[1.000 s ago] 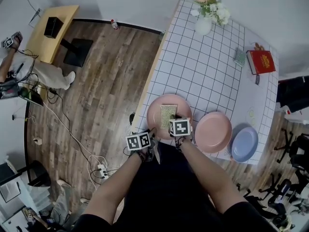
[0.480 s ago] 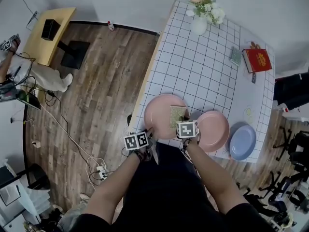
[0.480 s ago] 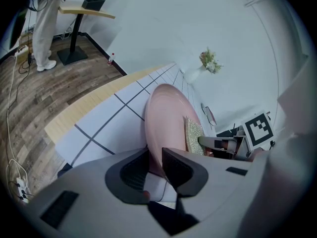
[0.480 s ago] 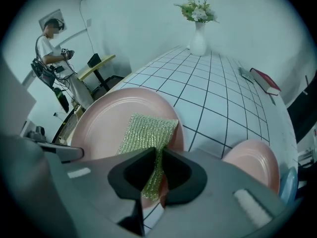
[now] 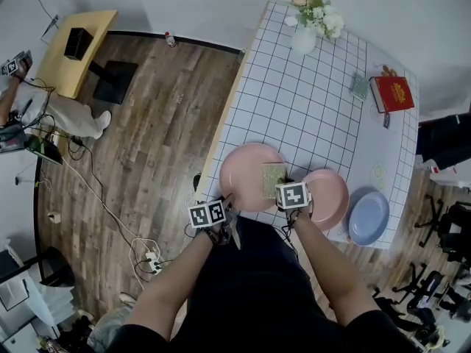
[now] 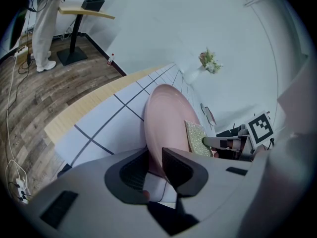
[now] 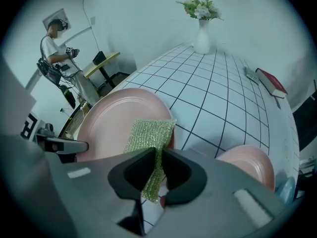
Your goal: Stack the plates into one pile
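Three plates lie along the near edge of the white gridded table (image 5: 309, 109): a pink plate (image 5: 243, 175), a second pink plate (image 5: 331, 197) to its right, and a blue plate (image 5: 369, 218) further right. My left gripper (image 5: 227, 201) is shut on the near rim of the left pink plate (image 6: 166, 113), one jaw above and one below. My right gripper (image 5: 284, 187) is shut on a green scouring pad (image 7: 151, 133), which hangs over the right edge of that plate (image 7: 111, 118), beside the second pink plate (image 7: 250, 165).
A white vase of flowers (image 5: 307, 29) stands at the table's far end. A red book (image 5: 392, 93) and a small grey-green pad (image 5: 359, 87) lie at the far right. Wooden floor with cables lies left of the table edge. A person (image 7: 55, 48) stands by a desk.
My right gripper has carried the green pad to the right, from over the middle of the left pink plate to its right edge. The left gripper has held still on the rim.
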Demonstrator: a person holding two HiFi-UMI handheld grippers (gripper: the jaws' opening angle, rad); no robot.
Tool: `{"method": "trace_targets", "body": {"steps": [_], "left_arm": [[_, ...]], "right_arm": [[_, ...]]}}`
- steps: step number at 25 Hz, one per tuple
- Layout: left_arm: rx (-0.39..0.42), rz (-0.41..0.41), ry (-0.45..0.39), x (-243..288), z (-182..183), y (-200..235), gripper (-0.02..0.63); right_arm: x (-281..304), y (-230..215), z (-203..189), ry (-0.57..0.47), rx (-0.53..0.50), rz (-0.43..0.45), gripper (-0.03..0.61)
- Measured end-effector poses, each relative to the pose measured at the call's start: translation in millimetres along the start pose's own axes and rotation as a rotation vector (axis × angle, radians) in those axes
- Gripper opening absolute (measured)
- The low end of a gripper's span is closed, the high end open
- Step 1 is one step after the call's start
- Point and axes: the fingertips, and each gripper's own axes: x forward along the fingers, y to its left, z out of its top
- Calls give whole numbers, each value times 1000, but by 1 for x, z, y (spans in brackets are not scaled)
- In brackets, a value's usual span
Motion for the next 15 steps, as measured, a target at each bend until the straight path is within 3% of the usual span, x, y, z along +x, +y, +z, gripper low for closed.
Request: {"method": "trace_targets", "body": {"steps": [11, 15], "left_arm": [[30, 49, -54, -12, 36, 15, 103], [72, 99, -6, -5, 52, 20, 101]], "right_arm": [[3, 11, -5, 59, -81, 96, 57], [4, 17, -8, 84, -116, 127, 57]]}}
